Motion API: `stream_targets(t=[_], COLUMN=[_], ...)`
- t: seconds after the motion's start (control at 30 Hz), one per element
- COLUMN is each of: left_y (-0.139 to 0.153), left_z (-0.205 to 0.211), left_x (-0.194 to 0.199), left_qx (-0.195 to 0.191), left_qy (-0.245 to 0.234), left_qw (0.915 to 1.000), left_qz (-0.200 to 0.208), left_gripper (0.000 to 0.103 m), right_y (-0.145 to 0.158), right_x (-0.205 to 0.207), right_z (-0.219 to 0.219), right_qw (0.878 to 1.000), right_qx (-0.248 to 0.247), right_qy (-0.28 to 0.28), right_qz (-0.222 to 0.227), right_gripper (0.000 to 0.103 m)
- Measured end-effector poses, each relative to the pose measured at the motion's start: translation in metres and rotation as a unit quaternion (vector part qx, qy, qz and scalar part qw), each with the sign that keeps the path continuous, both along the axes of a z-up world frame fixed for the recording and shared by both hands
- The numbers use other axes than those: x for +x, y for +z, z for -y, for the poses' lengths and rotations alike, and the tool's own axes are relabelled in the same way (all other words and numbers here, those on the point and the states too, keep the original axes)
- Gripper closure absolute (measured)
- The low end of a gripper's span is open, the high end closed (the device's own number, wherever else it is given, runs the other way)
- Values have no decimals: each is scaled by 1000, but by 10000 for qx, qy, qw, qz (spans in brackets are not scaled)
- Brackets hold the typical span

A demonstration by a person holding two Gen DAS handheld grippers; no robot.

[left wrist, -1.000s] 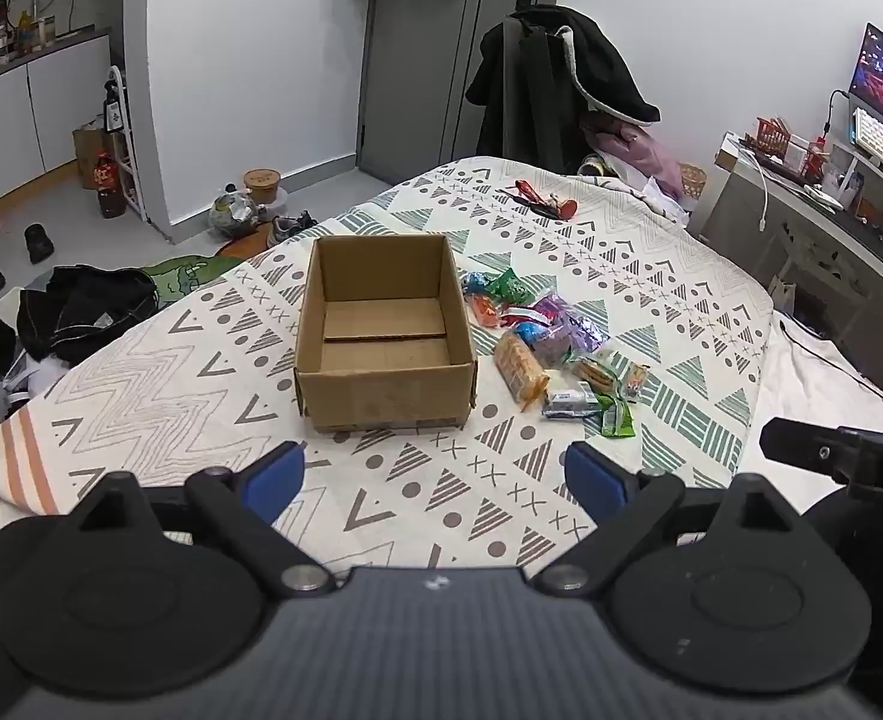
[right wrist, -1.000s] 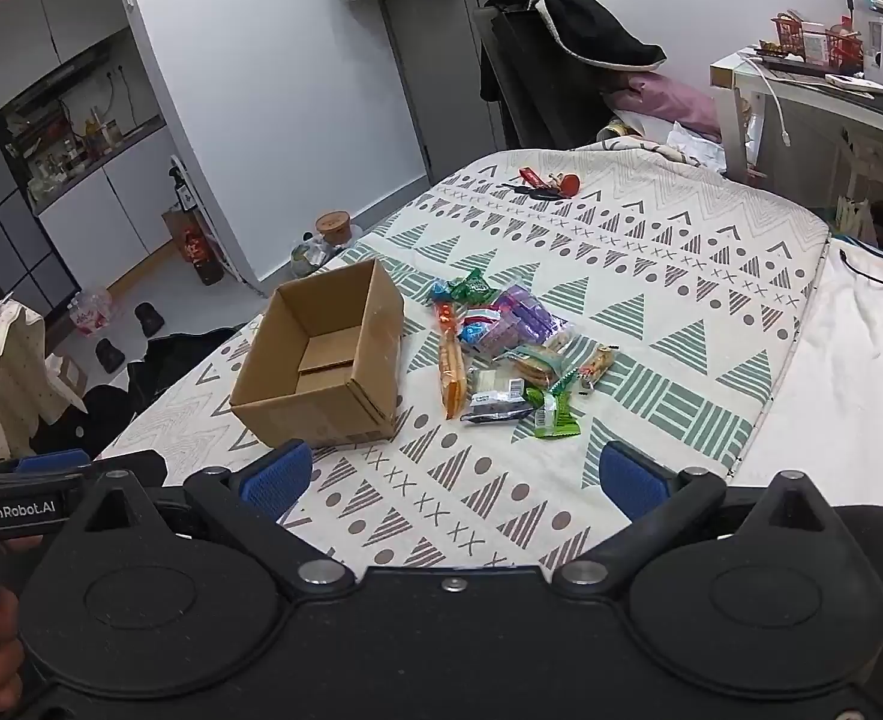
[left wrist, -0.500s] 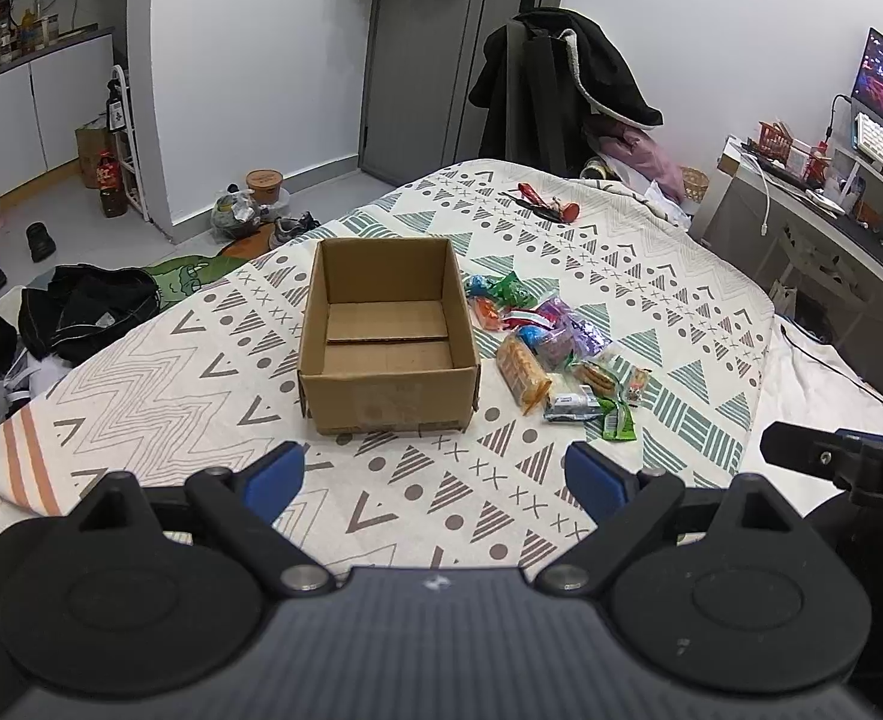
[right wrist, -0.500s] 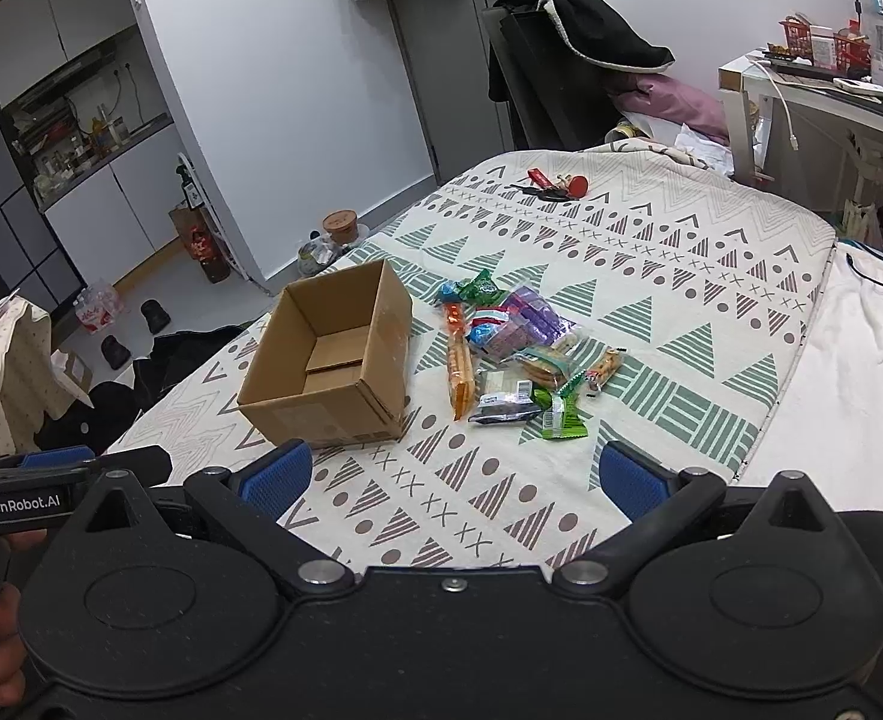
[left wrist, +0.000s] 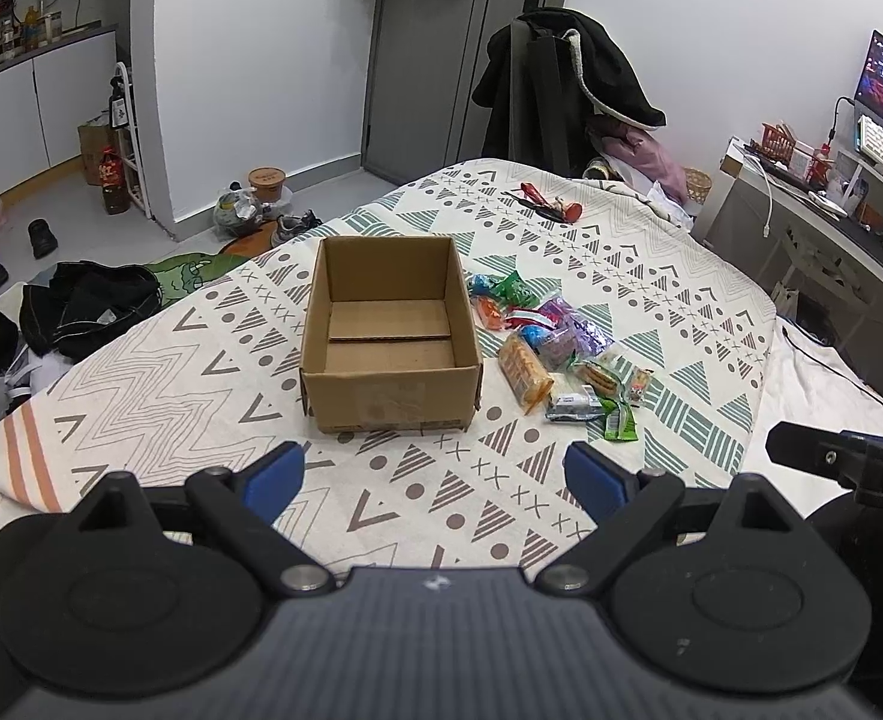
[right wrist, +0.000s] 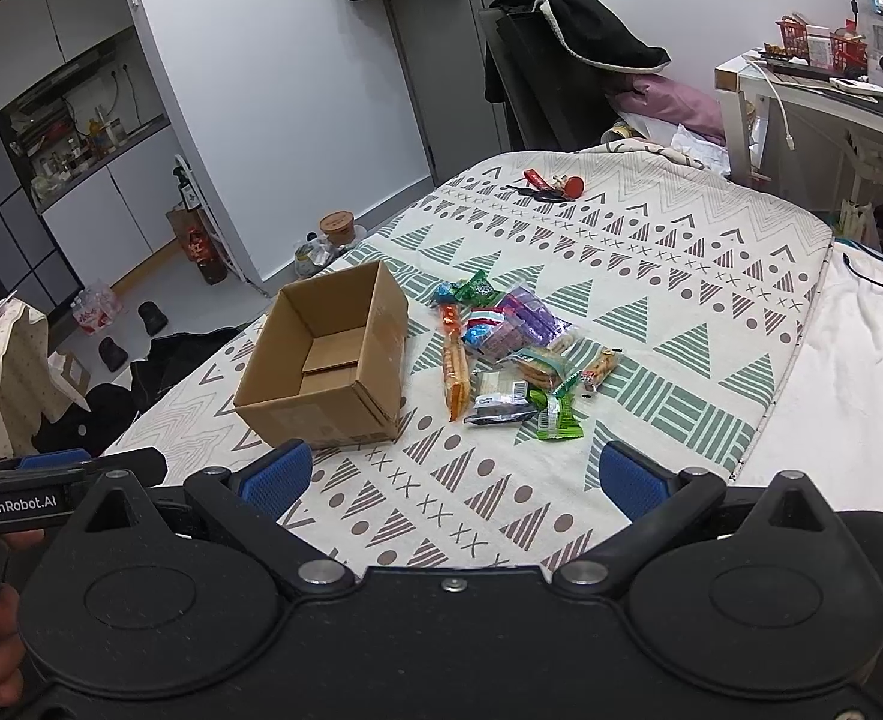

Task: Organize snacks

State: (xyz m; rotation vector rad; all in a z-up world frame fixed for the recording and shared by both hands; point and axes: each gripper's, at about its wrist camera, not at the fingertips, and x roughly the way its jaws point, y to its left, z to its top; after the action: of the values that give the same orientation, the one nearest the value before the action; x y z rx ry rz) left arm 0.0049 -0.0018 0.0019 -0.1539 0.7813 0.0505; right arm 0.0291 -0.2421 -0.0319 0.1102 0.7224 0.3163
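Snacks [left wrist: 552, 348] beside cardboard box [left wrist: 389, 336] — box bare | both grippers' fingers apart

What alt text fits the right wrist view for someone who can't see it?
An empty cardboard box sits on a patterned bedspread, with a pile of snacks to its right. The right gripper hangs open in the foreground, holding nothing.
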Motion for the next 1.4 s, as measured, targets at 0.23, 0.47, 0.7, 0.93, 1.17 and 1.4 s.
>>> stream_targets(t=[0.23,0.47,0.7,0.93,1.17,1.4], left_y=[0,0,0,2,4,1], left_z=[0,0,-1,-1,1,4], left_x=[0,0,0,0,0,5], left_qx=[-3,-8,-11,-7,-12,-4], left_qy=[4,6,4,-6,13,43], left_qw=[10000,10000,10000,10000,10000,10000], left_qz=[1,2,7,14,27,47], left_gripper=[10,10,10,10,10,10], right_y=[0,1,1,1,1,-3], right_x=[0,0,-1,0,4,16], right_z=[0,2,4,4,10,11], right_qw=[10000,10000,10000,10000,10000,10000], right_qx=[1,10,24,20,58,42], right_qy=[-7,-10,-21,-24,-22,28], right_qz=[-12,-8,-7,-12,-10,-75], right_gripper=[0,0,0,0,0,0])
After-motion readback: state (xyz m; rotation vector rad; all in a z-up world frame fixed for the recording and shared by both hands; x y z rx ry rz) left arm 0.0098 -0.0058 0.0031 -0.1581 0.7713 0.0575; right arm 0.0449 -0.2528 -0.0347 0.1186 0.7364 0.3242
